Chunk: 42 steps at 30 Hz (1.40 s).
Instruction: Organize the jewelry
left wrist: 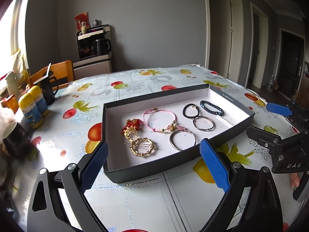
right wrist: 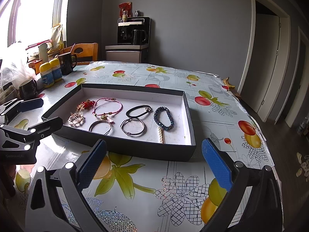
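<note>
A shallow black box with a white floor lies on the table and holds the jewelry. In it are a gold ring brooch, a red and gold piece, a pink cord bracelet, a silver bangle, a second bangle, a black hair tie, a blue beaded bracelet and a pearl clip. My left gripper is open and empty before the box's near wall. My right gripper is open and empty, just short of the box.
Two yellow-capped bottles, a black jug and a dark cup stand at the table's left edge. A wooden chair stands behind. The right gripper shows at the right of the left wrist view.
</note>
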Each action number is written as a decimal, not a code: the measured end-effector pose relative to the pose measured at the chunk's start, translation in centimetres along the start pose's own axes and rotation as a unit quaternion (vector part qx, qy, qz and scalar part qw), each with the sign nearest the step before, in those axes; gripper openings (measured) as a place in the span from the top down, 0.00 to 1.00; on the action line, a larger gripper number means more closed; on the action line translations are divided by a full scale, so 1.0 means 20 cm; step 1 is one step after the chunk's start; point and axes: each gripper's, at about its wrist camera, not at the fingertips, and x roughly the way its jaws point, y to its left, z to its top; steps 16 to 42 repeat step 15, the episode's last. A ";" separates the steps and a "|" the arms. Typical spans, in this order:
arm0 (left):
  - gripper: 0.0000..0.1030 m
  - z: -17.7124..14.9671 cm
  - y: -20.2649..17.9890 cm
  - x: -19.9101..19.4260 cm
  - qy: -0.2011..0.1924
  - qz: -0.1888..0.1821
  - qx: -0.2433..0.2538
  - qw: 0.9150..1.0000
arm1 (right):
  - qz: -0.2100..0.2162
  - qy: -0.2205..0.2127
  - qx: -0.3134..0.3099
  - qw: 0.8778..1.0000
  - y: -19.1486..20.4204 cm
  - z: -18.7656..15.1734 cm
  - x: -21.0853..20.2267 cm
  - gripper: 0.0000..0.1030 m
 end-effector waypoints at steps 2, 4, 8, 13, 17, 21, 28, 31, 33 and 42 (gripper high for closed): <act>0.06 0.00 -0.01 0.00 -0.001 -0.011 0.006 1.000 | 0.000 0.000 0.000 1.000 0.00 0.00 0.00 0.05; 0.06 0.00 -0.01 -0.01 -0.004 -0.008 0.008 1.000 | 0.000 0.000 0.000 1.000 0.00 0.00 0.00 0.05; 0.06 0.00 -0.03 -0.01 0.000 -0.009 0.013 1.000 | 0.000 0.000 0.000 1.000 0.00 0.00 0.00 0.05; 0.06 0.00 -0.02 0.01 0.006 0.003 0.005 1.000 | 0.000 0.000 0.000 1.000 0.00 0.00 0.00 0.05; 0.06 0.00 -0.02 0.01 0.007 0.003 0.005 1.000 | 0.000 0.000 0.000 1.000 0.00 0.00 0.00 0.05; 0.06 0.00 -0.02 0.01 0.007 0.003 0.005 1.000 | 0.000 0.000 0.000 1.000 0.00 0.00 0.00 0.05; 0.06 0.00 -0.02 0.01 0.007 0.003 0.005 1.000 | 0.000 0.000 0.000 1.000 0.00 0.00 0.00 0.05; 0.06 0.00 -0.02 0.01 0.007 0.003 0.005 1.000 | 0.000 0.000 0.000 1.000 0.00 0.00 0.00 0.05; 0.06 0.00 -0.02 0.01 0.007 0.003 0.005 1.000 | 0.000 0.000 0.000 1.000 0.00 0.00 0.00 0.05; 0.06 0.00 -0.02 0.01 0.007 0.003 0.005 1.000 | 0.000 0.000 0.000 1.000 0.00 0.00 0.00 0.05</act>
